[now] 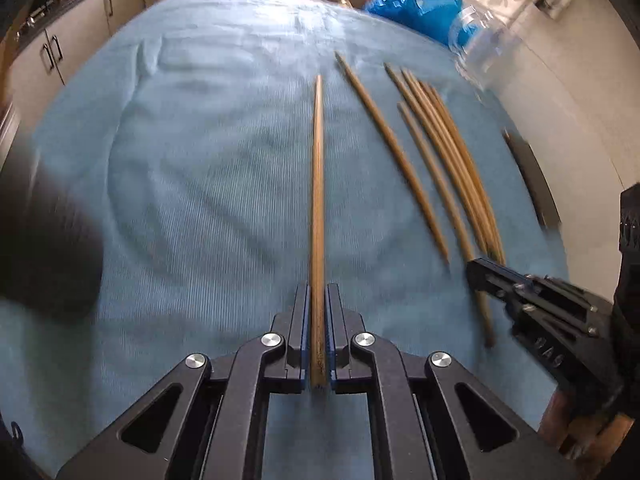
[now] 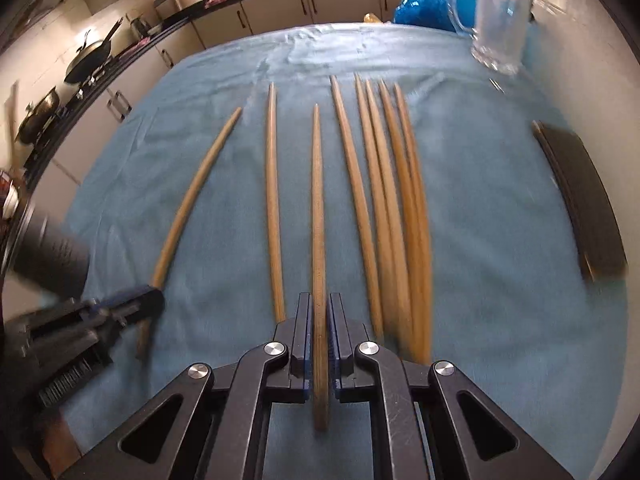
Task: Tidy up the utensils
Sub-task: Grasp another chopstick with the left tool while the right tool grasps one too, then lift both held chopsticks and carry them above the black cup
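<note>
Already you pinch one chopstick (image 1: 318,200) in the left gripper (image 1: 318,320) and another chopstick (image 2: 318,208) in the right gripper (image 2: 320,328), each running straight up the frame's centre, tip away from you. Loose chopsticks (image 2: 384,200) lie parallel on the blue cloth (image 2: 480,220); the glass (image 2: 500,20) stands upper right, nearer your right hand.

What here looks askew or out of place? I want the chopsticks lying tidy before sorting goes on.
The loose chopsticks on the blue cloth lie uneven: some spaced apart, several bunched and overlapping, tips not level. The left gripper and right gripper each clamp one. Nothing looks spilled or broken.
</note>
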Demonstrator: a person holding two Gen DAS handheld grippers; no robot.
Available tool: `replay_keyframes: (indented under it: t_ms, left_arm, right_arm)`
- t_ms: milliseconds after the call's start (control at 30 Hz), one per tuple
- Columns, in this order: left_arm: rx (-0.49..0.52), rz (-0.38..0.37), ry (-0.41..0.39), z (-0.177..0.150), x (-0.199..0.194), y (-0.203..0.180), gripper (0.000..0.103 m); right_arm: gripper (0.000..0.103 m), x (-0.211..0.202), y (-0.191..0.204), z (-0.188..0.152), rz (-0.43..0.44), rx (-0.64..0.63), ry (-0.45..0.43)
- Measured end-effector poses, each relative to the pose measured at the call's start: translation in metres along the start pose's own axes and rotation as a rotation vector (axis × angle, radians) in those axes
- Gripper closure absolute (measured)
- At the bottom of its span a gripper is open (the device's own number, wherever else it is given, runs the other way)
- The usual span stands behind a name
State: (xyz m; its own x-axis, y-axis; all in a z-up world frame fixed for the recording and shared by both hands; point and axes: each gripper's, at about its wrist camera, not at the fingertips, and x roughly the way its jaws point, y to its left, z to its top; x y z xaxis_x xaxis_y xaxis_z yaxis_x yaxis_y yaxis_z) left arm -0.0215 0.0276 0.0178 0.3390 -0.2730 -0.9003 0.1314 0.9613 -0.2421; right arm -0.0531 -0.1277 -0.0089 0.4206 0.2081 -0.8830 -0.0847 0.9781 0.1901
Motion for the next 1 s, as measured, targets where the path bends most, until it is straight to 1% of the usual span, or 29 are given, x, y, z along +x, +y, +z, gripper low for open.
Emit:
replay_keyframes:
  t_ms: [100, 133, 167, 233, 267, 300, 367, 433, 500, 533, 600, 667, 733, 767, 800, 900, 1000]
  left_arm:
    - [0.033, -0.026, 0.040, -0.030, -0.013, 0.003, 0.096]
    - [0.045, -0.034, 0.052, -0.036, -0.017, 0.004, 0.096]
    - [0.056, -0.039, 0.072, -0.042, -0.021, 0.004, 0.096]
    - [0.066, -0.069, 0.122, -0.049, -0.030, 0.007, 0.096]
    - [0.066, -0.077, 0.122, -0.051, -0.033, 0.008, 0.096]
    - [0.069, -0.075, 0.113, -0.051, -0.039, 0.008, 0.096]
    - [0.083, -0.061, 0.079, -0.048, -0.047, 0.005, 0.095]
    - [0.079, -0.035, 0.044, -0.039, -0.050, 0.001, 0.091]
    - [0.086, -0.023, 0.026, -0.026, -0.046, -0.005, 0.078]
    - [0.096, -0.010, 0.020, -0.018, -0.040, -0.010, 0.077]
    - [0.123, 0.046, 0.010, -0.003, -0.025, -0.019, 0.077]
    - [0.136, 0.084, 0.020, 0.010, -0.008, -0.024, 0.077]
    - [0.133, 0.109, 0.040, 0.022, 0.006, -0.023, 0.077]
    - [0.128, 0.118, 0.057, 0.027, 0.014, -0.023, 0.077]
    - [0.126, 0.122, 0.040, 0.029, 0.013, -0.021, 0.077]
    - [0.118, 0.123, 0.060, 0.039, 0.018, -0.022, 0.077]
    - [0.111, 0.122, 0.065, 0.048, 0.022, -0.023, 0.077]
  right_arm:
    - [0.095, -0.021, -0.005, -0.035, 0.007, -0.012, 0.012]
    - [0.094, -0.026, -0.008, -0.050, 0.002, -0.021, 0.046]
    - [0.094, -0.031, -0.009, -0.058, 0.010, -0.026, 0.050]
    - [0.083, -0.038, -0.011, -0.070, 0.034, -0.040, 0.062]
    - [0.079, -0.041, -0.012, -0.073, 0.045, -0.047, 0.074]
    - [0.071, -0.043, -0.013, -0.074, 0.051, -0.048, 0.077]
    - [0.070, -0.045, -0.016, -0.069, 0.036, -0.045, 0.061]
    - [0.070, -0.042, -0.016, -0.061, 0.024, -0.042, 0.048]
    - [0.070, -0.037, -0.014, -0.050, 0.029, -0.039, 0.041]
    - [0.070, -0.034, -0.013, -0.045, 0.030, -0.038, 0.044]
    - [0.070, -0.024, -0.005, -0.031, 0.035, -0.040, 0.059]
    - [0.070, -0.016, 0.000, -0.020, 0.008, -0.052, 0.062]
    - [0.073, -0.009, 0.004, -0.010, -0.017, -0.060, 0.076]
    - [0.073, -0.006, 0.005, -0.006, -0.019, -0.059, 0.081]
    - [0.075, -0.004, 0.006, -0.003, -0.026, -0.062, 0.085]
    - [0.080, -0.001, 0.007, 0.004, -0.034, -0.055, 0.102]
    - [0.080, 0.004, 0.010, 0.013, -0.039, -0.054, 0.121]
